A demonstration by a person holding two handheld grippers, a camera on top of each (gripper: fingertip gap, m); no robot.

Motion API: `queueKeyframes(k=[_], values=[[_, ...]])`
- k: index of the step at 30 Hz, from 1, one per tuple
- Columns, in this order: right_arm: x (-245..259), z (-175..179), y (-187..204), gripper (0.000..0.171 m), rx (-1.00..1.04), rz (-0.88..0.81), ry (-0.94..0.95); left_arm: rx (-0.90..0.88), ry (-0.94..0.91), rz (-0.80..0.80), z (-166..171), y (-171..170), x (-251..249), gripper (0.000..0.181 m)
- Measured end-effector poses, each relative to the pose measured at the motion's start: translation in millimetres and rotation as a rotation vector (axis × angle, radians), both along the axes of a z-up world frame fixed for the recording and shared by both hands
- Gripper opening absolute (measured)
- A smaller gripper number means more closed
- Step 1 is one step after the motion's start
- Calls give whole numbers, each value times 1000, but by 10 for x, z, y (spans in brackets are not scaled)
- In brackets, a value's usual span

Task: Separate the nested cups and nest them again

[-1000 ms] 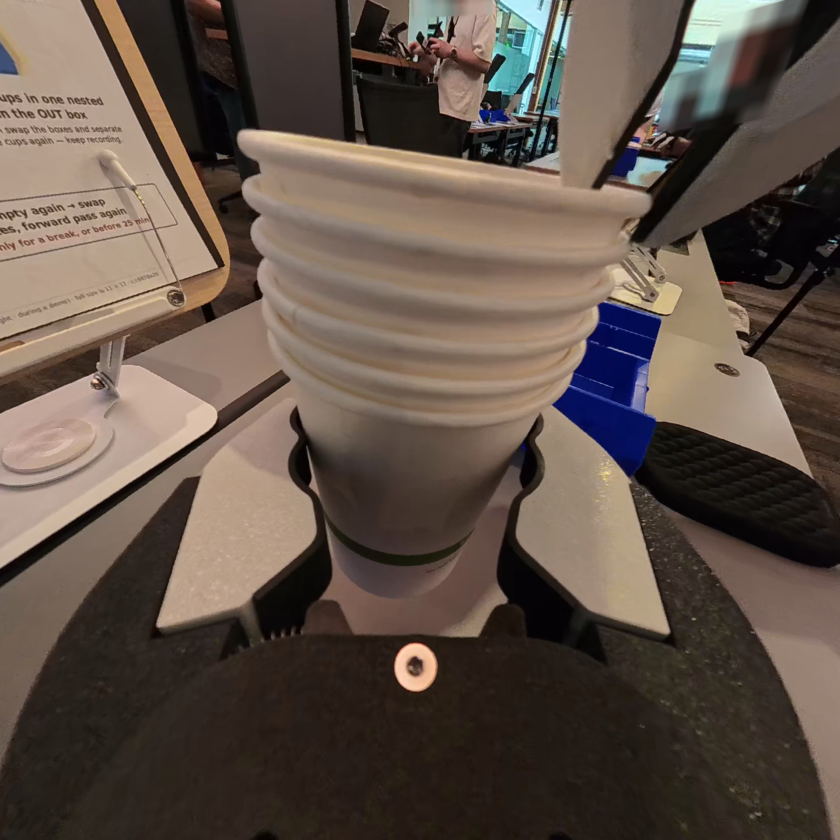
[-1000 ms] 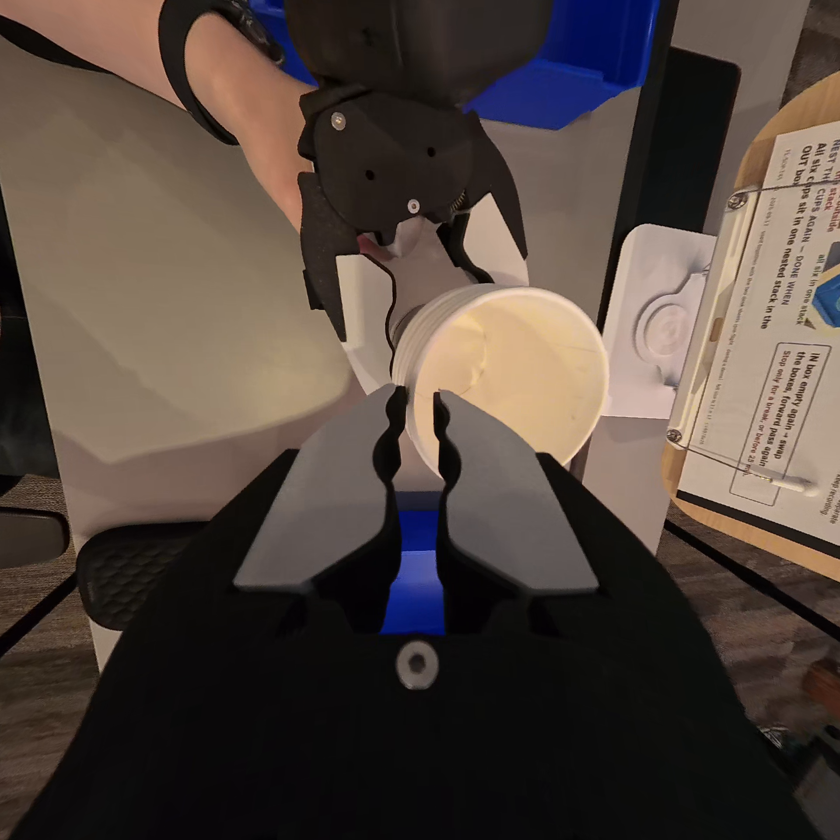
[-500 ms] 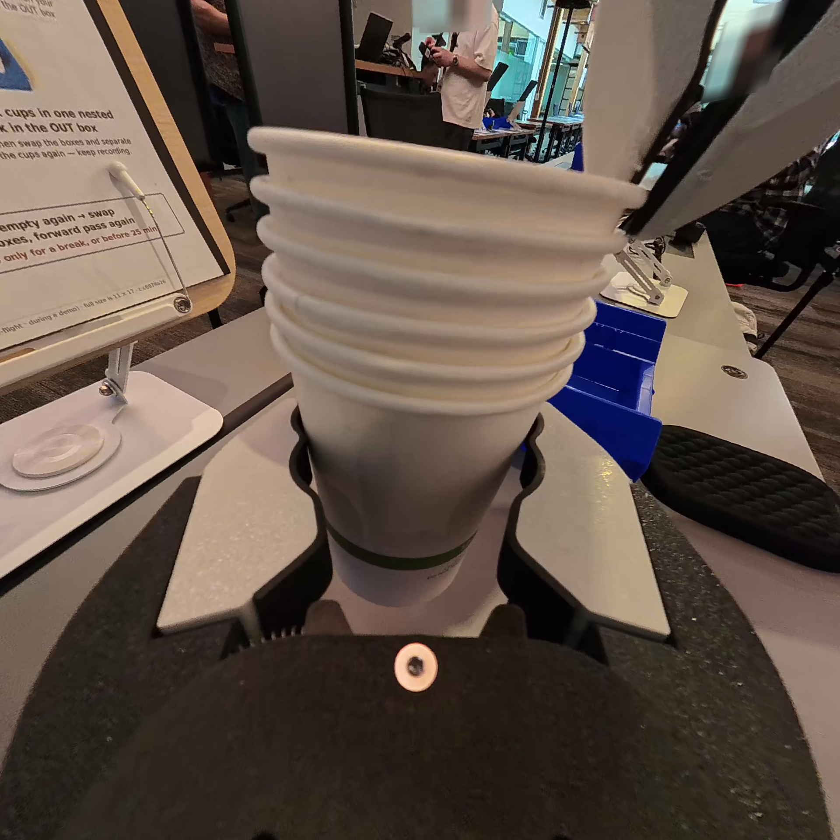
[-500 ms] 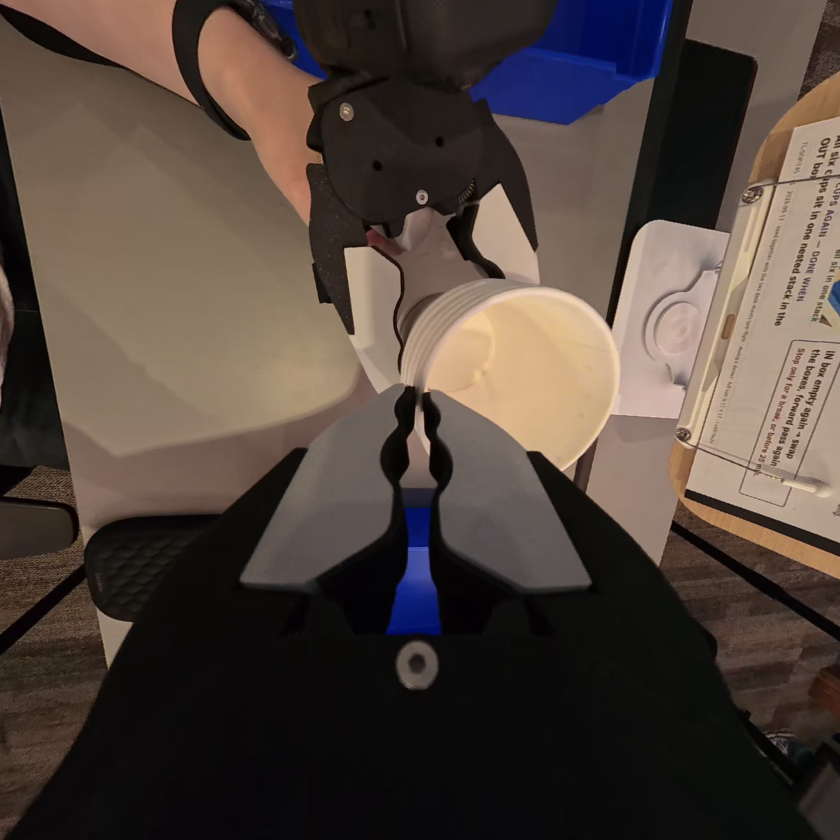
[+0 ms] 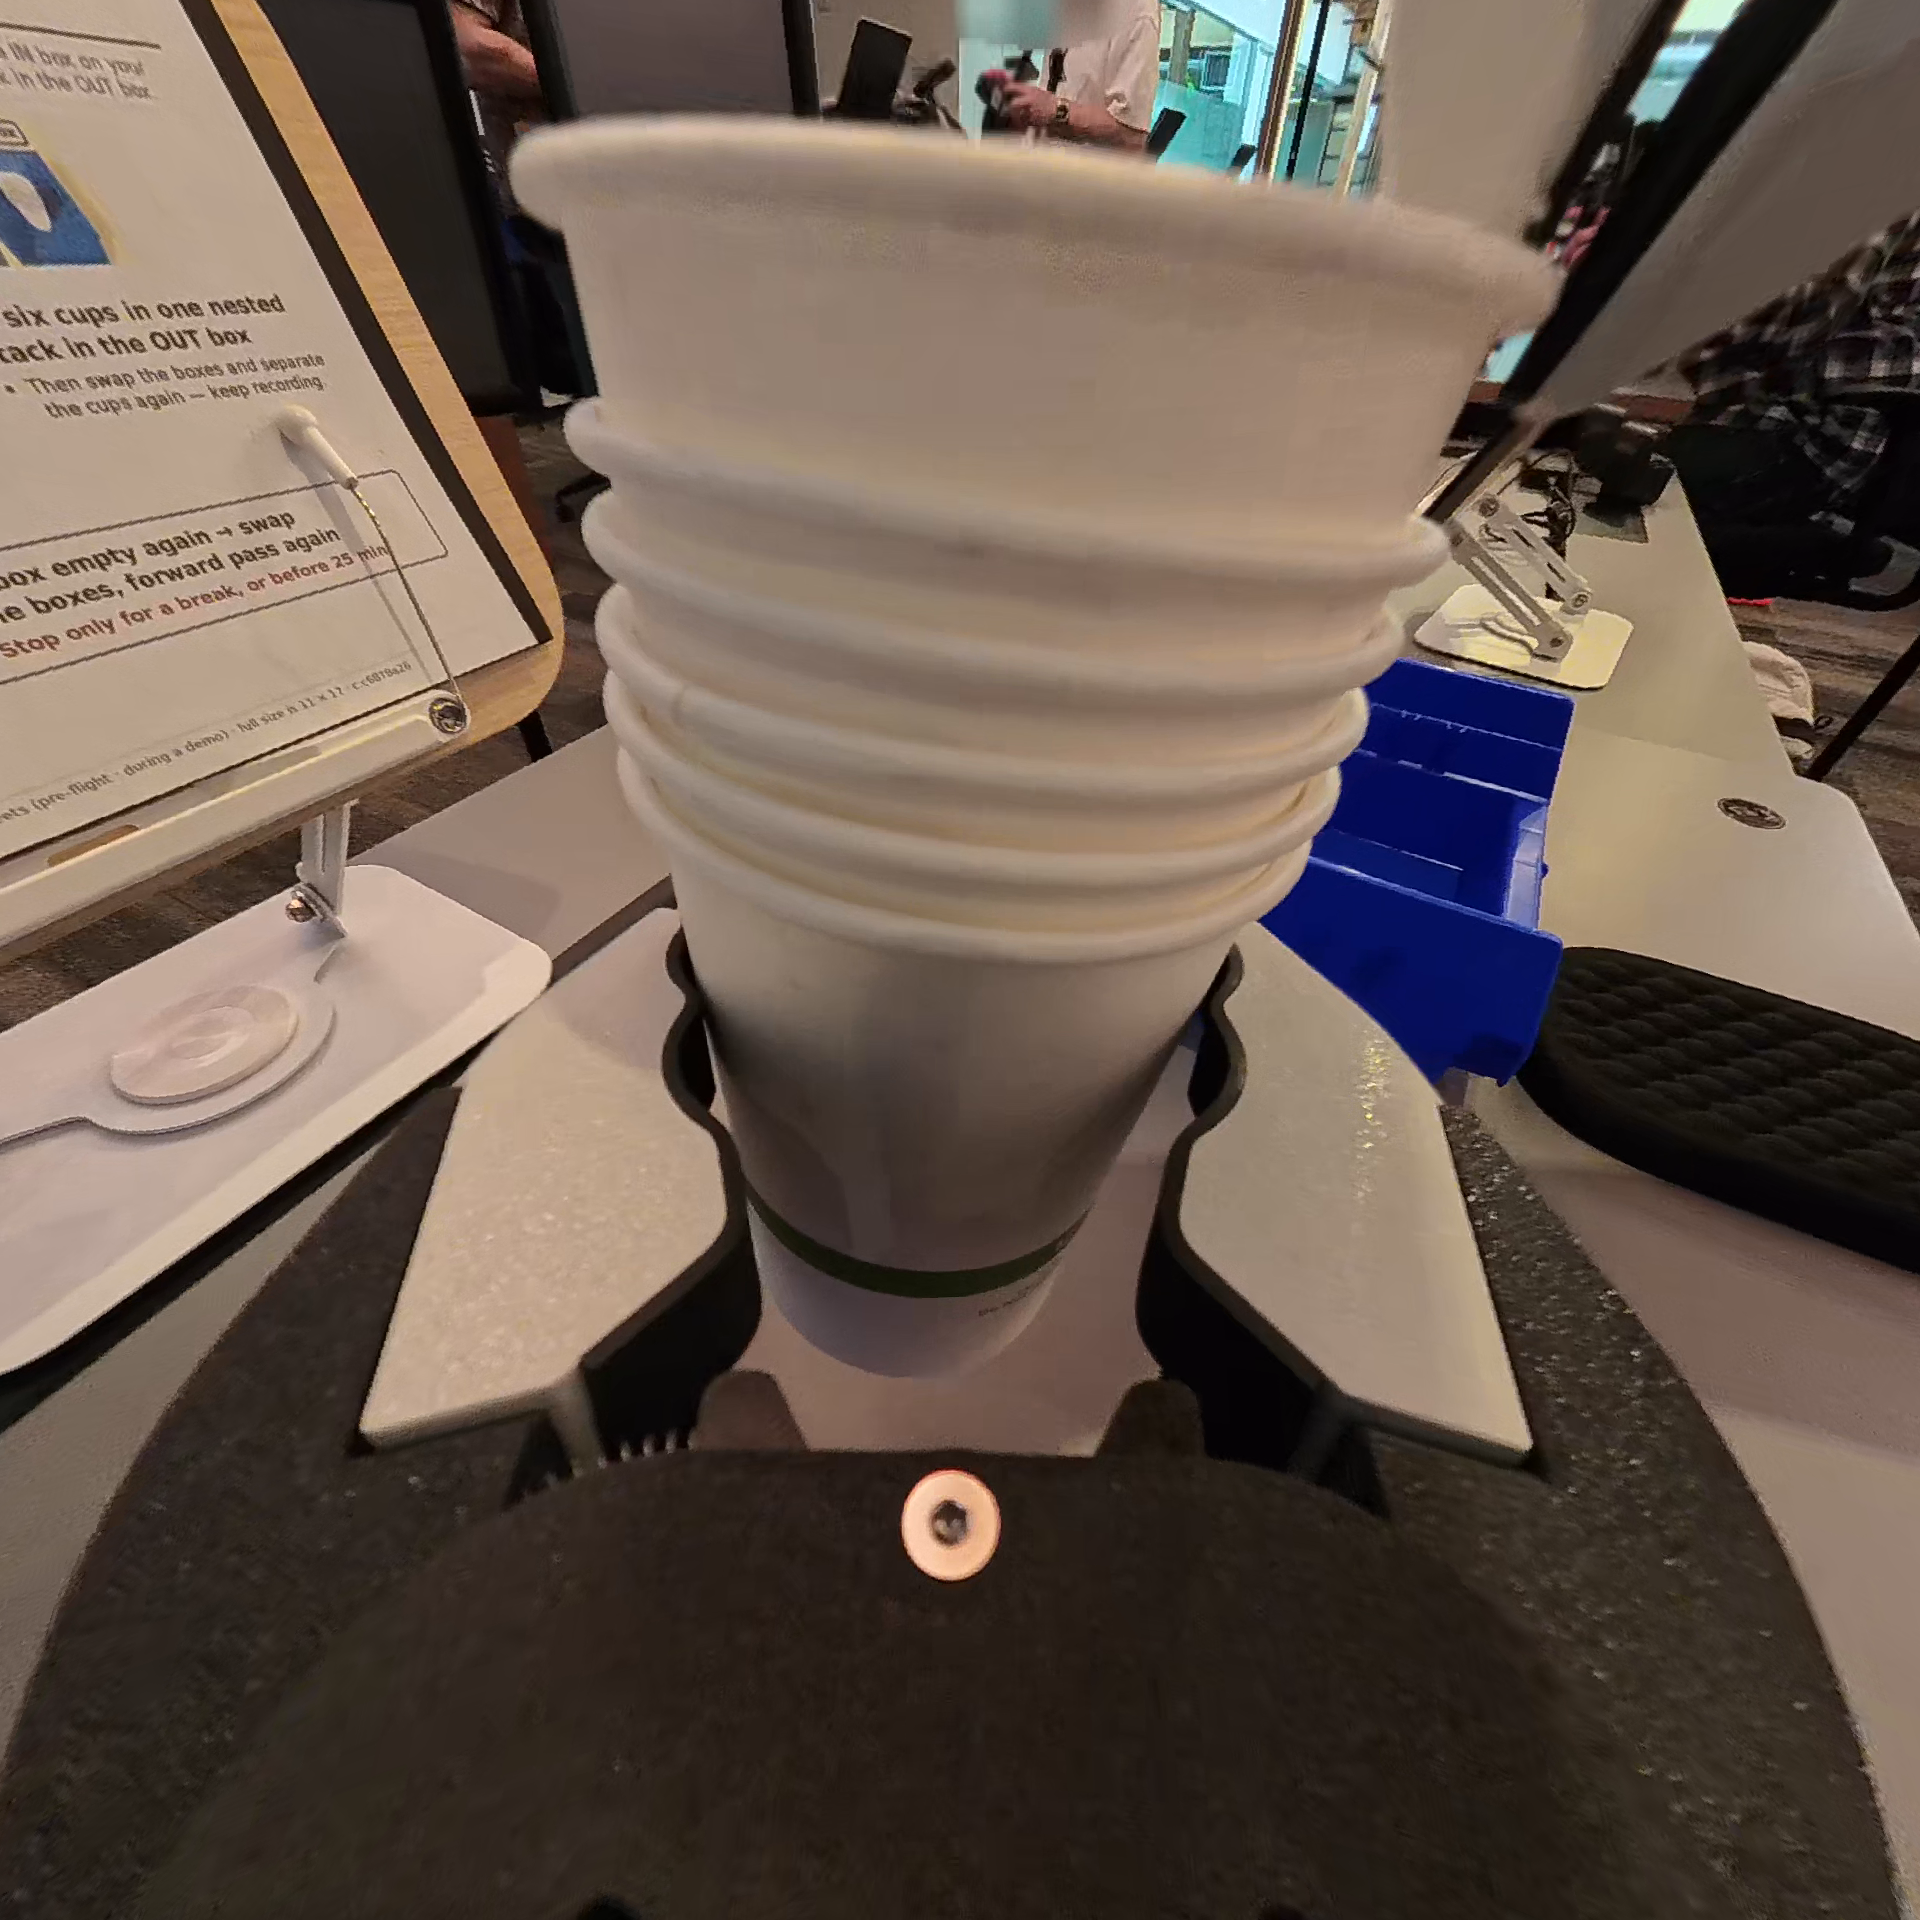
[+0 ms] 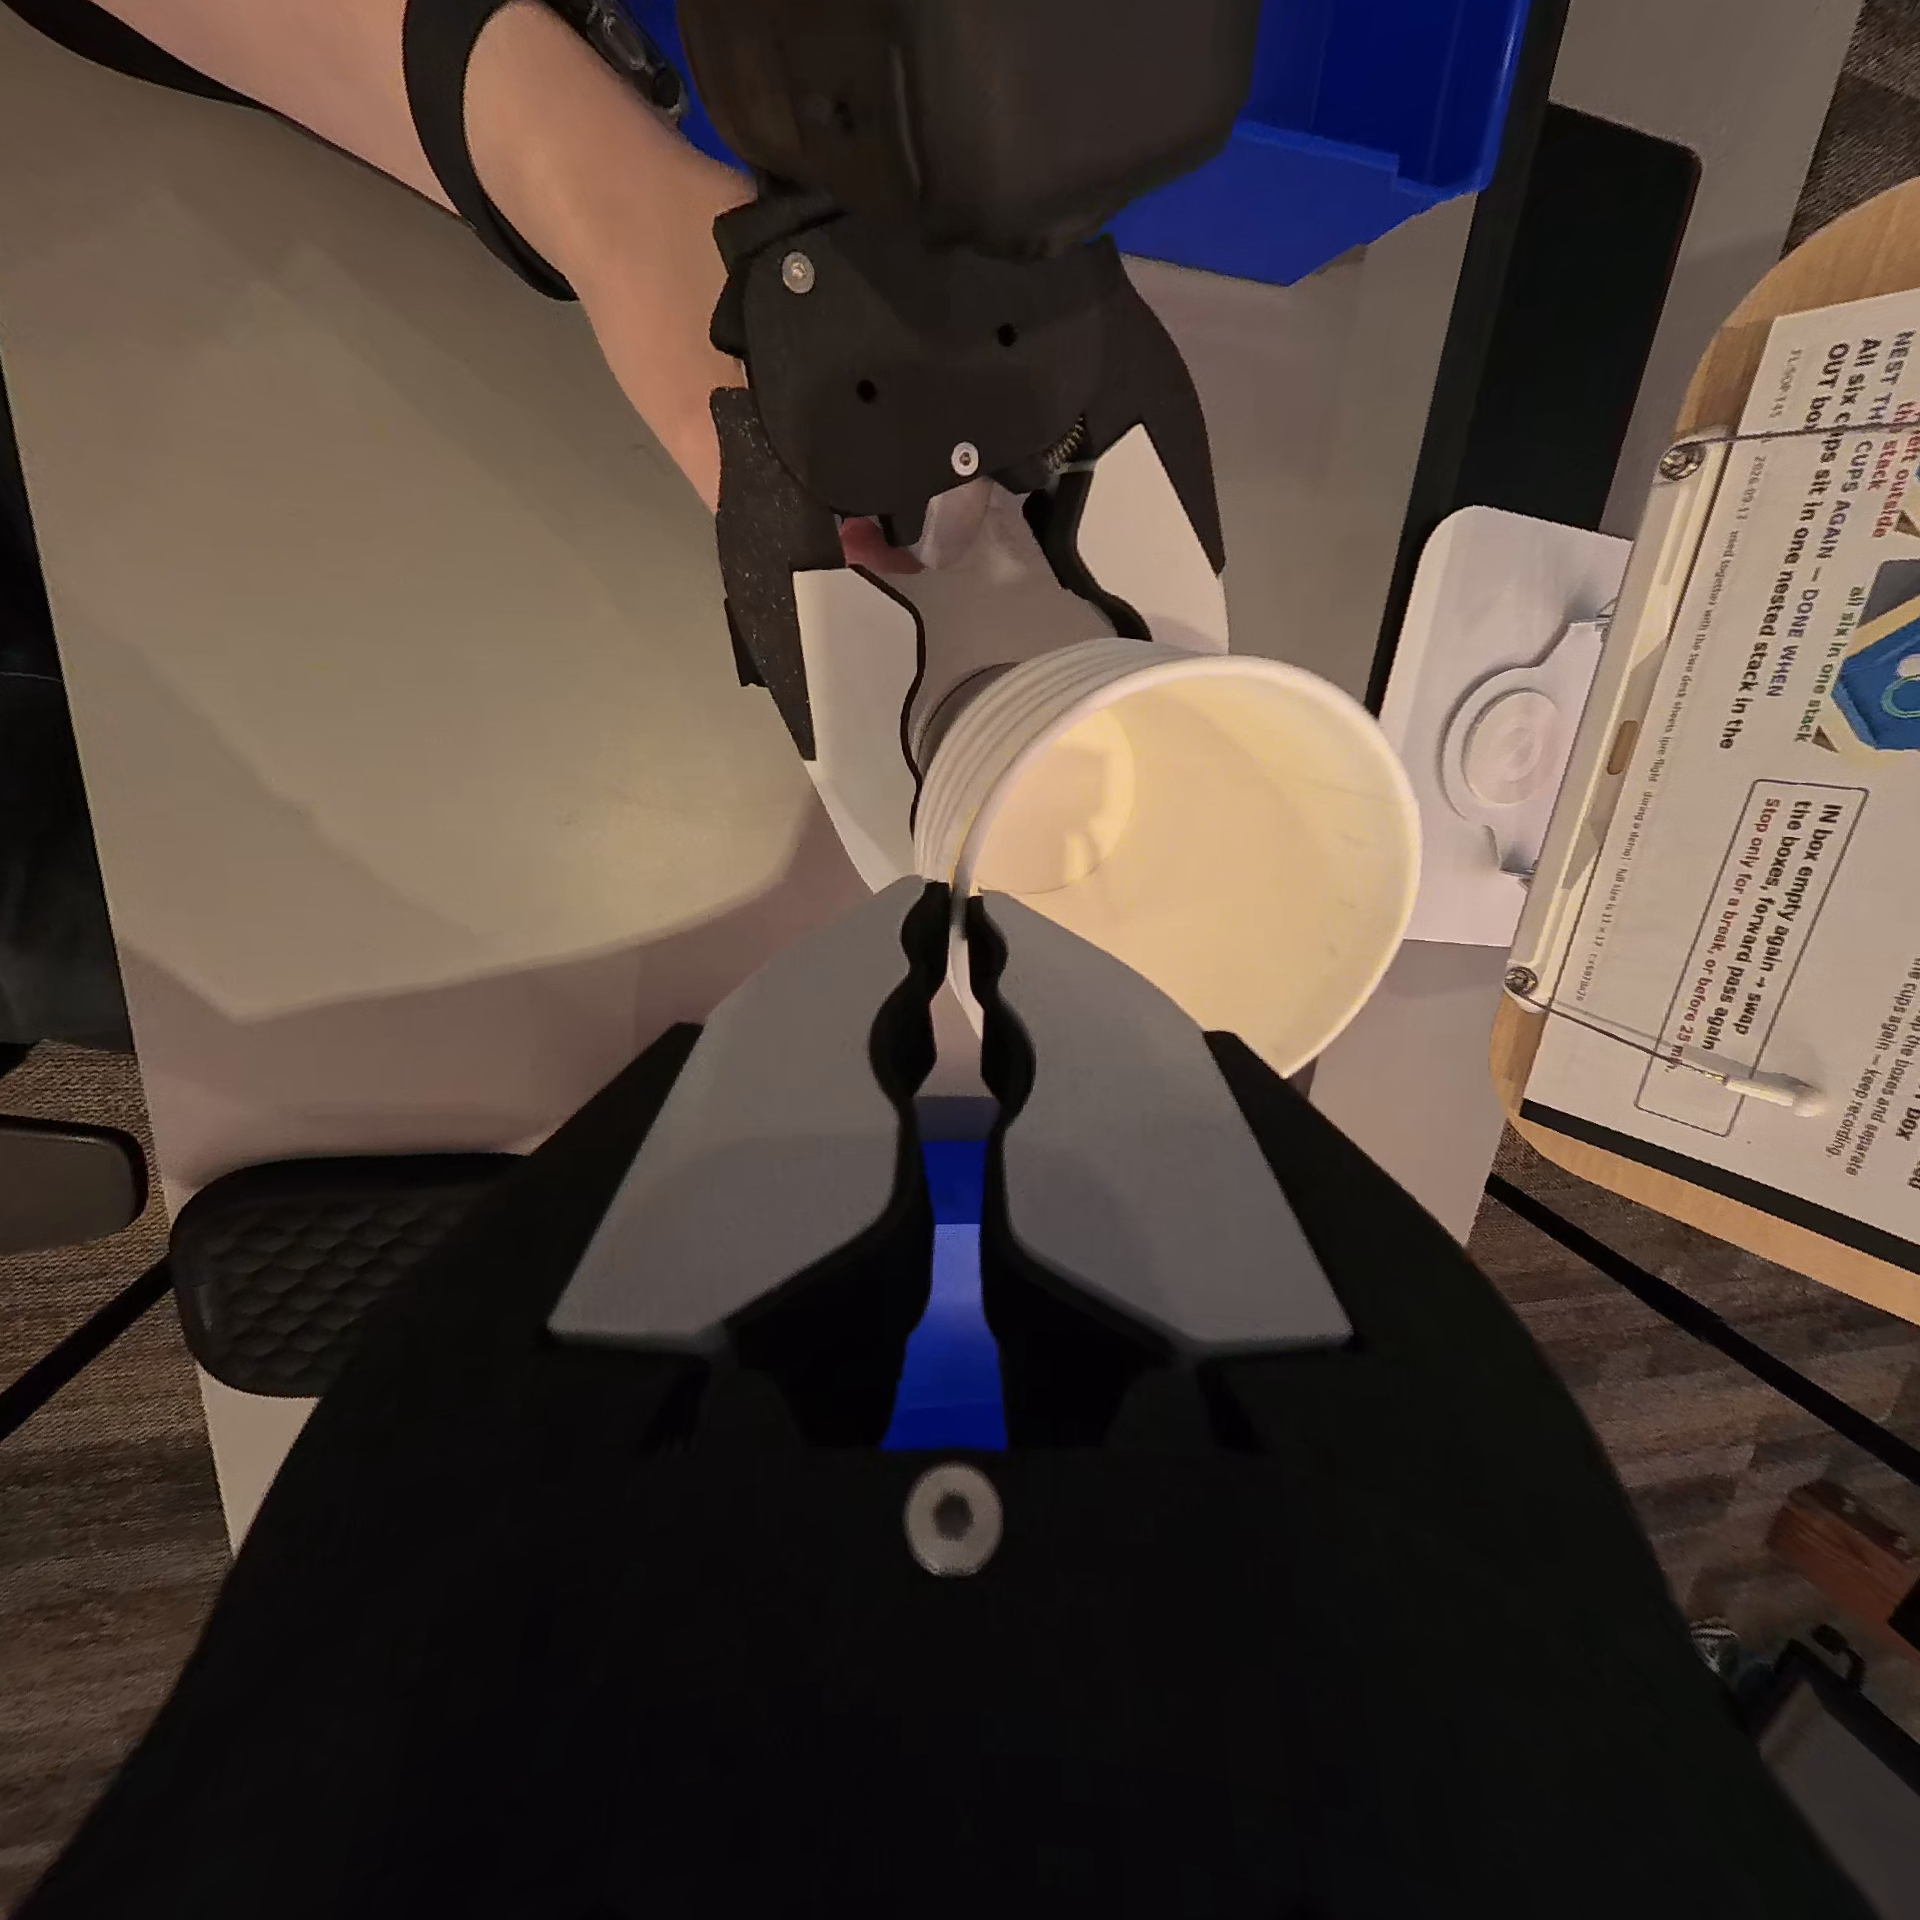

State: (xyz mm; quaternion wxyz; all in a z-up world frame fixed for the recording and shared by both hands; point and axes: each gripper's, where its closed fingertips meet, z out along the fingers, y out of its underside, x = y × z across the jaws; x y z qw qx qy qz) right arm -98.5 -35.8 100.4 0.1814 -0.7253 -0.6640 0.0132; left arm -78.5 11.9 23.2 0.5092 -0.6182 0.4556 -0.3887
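A stack of white paper cups [image 5: 956, 831] stands upright between the fingers of my left gripper [image 5: 951, 997], which is shut on the bottom cup just above its green band. The top cup [image 5: 1018, 343] is raised partly out of the stack, with a wide strip of its wall showing. My right gripper [image 6: 951, 899] is shut on the near rim of that top cup [image 6: 1195, 852], one finger inside and one outside. It reaches in from the upper right in the left wrist view [image 5: 1527, 312]. The right wrist view shows the left gripper [image 6: 966, 416] holding the stack's base.
A blue bin [image 5: 1444, 831] sits on the grey table behind the stack. An instruction board [image 5: 208, 468] on a white stand base [image 5: 208, 1060] is at the left. A black wrist pad [image 5: 1745, 1101] lies at the right. A forearm [image 6: 582, 208] holds the left gripper.
My right gripper closed on the top cup's rim and pulled that cup up, so it now stands well above the other rims. The left gripper kept hold of the stack.
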Motion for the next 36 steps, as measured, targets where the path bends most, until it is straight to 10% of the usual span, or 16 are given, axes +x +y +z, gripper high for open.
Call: queueKeyframes(k=[23, 36], values=[[897, 1205, 79, 3, 292, -303, 155, -53, 3, 2, -90, 87, -24, 91], [2920, -619, 253, 3, 146, -912, -63, -49, -24, 3, 22, 97, -75, 92]])
